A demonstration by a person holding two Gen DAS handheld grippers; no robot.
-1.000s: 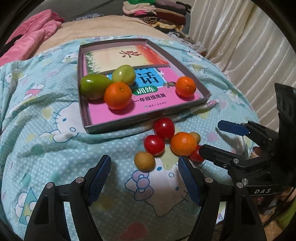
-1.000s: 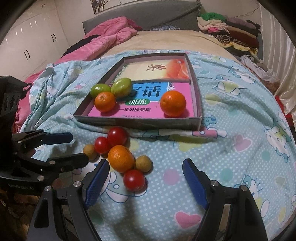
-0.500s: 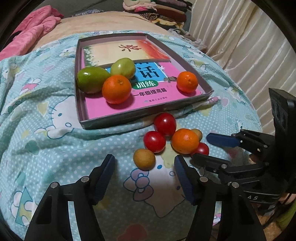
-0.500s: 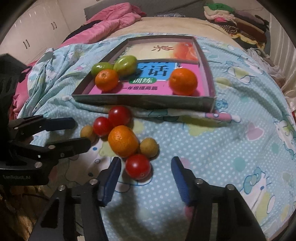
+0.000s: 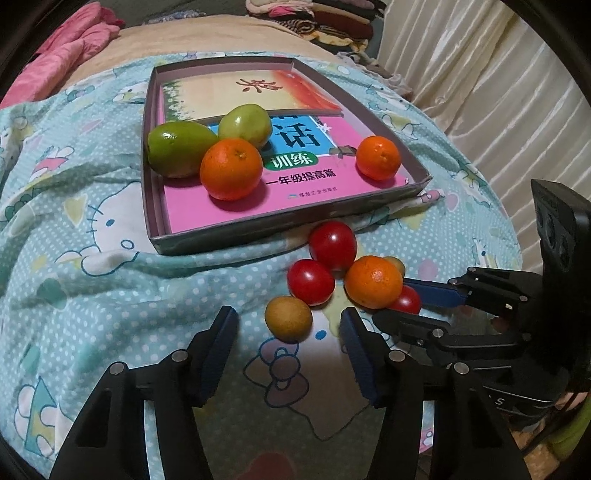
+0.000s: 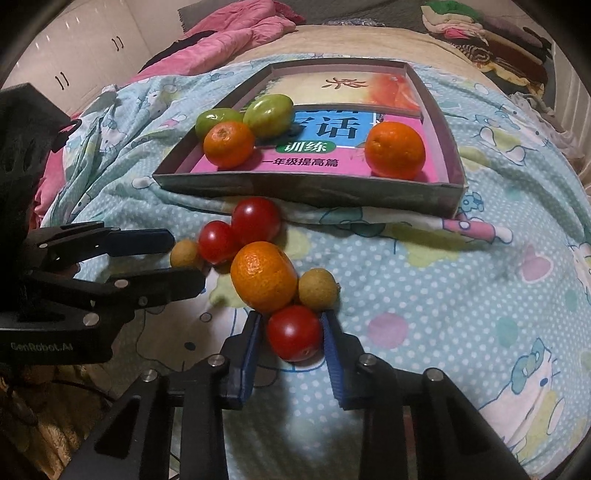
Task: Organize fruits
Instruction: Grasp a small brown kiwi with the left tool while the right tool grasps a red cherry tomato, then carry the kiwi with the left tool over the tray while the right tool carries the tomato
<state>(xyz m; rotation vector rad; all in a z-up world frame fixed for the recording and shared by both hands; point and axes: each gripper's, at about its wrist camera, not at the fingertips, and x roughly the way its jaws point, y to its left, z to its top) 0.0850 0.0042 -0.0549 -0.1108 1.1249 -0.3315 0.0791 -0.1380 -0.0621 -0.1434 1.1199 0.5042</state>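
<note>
A shallow cardboard tray (image 5: 288,230) (image 6: 306,190) on the bed holds two green fruits (image 5: 180,148) and two oranges (image 5: 231,168) on a pink book. In front of it lie loose fruits: two red tomatoes (image 5: 332,244), an orange (image 5: 373,282) (image 6: 263,276), and brown longans. My left gripper (image 5: 288,326) is open with a brown longan (image 5: 288,318) (image 6: 184,253) between its fingertips. My right gripper (image 6: 291,332) has closed to the sides of a red tomato (image 6: 294,332) (image 5: 406,300) that rests on the sheet.
A second longan (image 6: 318,288) touches the orange. The sheet is a teal cartoon print. A pink quilt (image 6: 236,33) lies at the back left, folded clothes (image 6: 484,33) at the back right, and a curtain (image 5: 498,74) hangs at the right.
Both grippers moved forward and down to the loose fruits. The right jaws narrowed from wide open to the tomato's sides. The left jaws came around the longan, narrowing slightly.
</note>
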